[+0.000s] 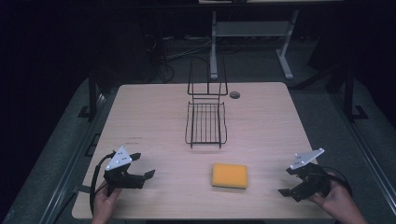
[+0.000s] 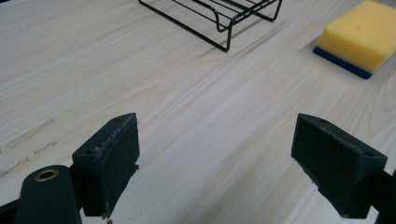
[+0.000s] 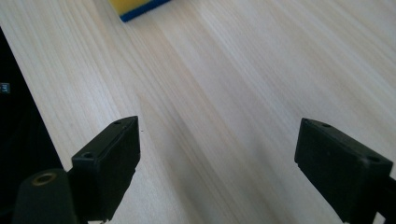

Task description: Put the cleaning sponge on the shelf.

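Two grippers, left [image 1: 148,173] and right [image 1: 284,192], are gaping wide, flanking one yellow sponge [image 1: 229,175] lying crosswise before one wire rack [image 1: 206,122].

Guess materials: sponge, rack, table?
Sponge: likely soft foam, matte yellow, with a thin blue layer underneath. Rack: looks like thin metal wire, black coated, bent rods. Table: pale wood grain, possibly laminate; smooth, faint sheen.
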A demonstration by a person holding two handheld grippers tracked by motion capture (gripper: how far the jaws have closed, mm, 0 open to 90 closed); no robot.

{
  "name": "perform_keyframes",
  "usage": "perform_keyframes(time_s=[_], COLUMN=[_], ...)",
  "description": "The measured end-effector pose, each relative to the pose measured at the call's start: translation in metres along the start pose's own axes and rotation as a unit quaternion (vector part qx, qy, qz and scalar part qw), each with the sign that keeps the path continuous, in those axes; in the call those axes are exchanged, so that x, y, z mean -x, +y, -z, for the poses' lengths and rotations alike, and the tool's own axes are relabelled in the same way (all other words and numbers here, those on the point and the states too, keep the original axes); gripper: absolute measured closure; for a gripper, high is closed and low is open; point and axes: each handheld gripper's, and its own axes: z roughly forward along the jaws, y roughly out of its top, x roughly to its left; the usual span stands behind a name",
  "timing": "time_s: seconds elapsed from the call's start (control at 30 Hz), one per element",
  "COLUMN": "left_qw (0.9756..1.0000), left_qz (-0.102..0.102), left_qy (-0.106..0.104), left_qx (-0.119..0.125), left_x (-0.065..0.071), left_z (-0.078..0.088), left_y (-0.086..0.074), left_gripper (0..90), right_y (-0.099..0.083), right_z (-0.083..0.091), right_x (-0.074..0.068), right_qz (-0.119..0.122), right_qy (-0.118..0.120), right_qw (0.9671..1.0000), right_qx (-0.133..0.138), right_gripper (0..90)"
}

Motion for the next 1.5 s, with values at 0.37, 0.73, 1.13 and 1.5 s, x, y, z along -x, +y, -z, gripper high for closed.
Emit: perform_keyframes(time_s=[0.37, 0.73, 1.13, 1.5], left_qw=[1.0, 0.9999, 0.9999, 0.9999], left_qz=[0.004, 0.001, 0.0, 0.0], left_qy=[-0.002, -0.003, -0.004, -0.004], left_qx=[0.004, 0.009, 0.01, 0.012], left_x=[-0.001, 0.0, -0.002, -0.002], left_z=[0.001, 0.003, 0.004, 0.005], left_y=[-0.002, -0.002, -0.002, -0.002], left_gripper=[14.6, 14.6, 14.6, 14.6], right_y=[0.013, 0.023, 0.047, 0.06], right_z=[0.0, -0.001, -0.01, -0.016], right_x=[-0.003, -0.012, -0.016, -0.019], right_qz=[0.011, 0.03, 0.059, 0.072], right_qy=[0.006, 0.008, 0.021, 0.033], right_qw=[0.9999, 0.9995, 0.9979, 0.9965], right_qx=[-0.005, -0.006, -0.02, -0.026], right_gripper=[13.7, 13.6, 13.7, 13.7])
